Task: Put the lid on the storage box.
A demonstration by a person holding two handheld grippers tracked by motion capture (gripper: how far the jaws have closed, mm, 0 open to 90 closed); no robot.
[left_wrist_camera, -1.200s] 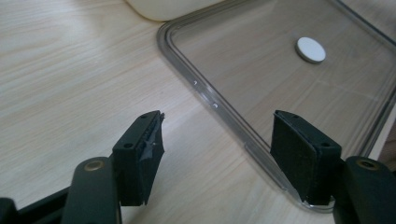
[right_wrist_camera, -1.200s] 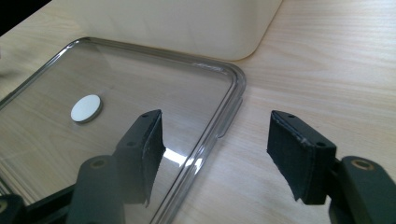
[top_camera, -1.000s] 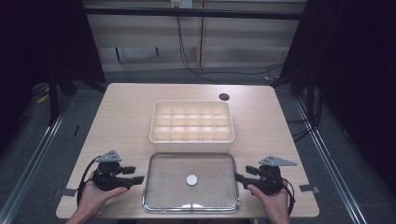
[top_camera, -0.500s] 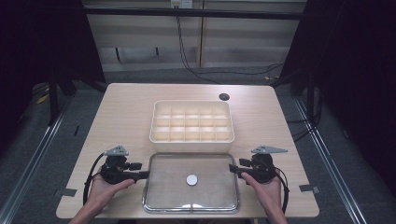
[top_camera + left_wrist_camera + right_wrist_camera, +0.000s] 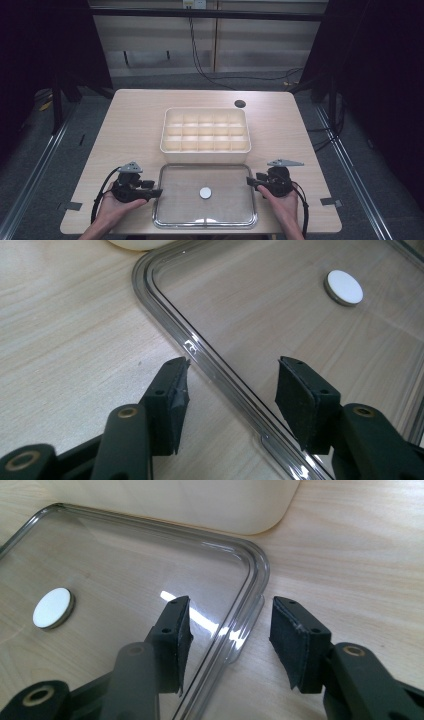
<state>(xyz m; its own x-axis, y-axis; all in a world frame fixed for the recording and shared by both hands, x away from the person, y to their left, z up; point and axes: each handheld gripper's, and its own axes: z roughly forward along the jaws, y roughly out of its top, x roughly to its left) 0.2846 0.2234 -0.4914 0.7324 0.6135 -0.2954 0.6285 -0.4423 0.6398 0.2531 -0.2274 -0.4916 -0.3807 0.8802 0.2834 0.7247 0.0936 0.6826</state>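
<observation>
Near your edge of the table, the clear lid lay flat, rounded corners, raised rim, a white round knob in its middle. Your left gripper and right gripper had just been closing, jaws apart, each astride one side rim, not pressing. Beyond stood the cream compartment box.

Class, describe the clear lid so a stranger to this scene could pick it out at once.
On the wooden table, look just nearer the person than the cream divided box. The clear lid lies flat there: a see-through rounded rectangle with a white disc at its centre.
</observation>
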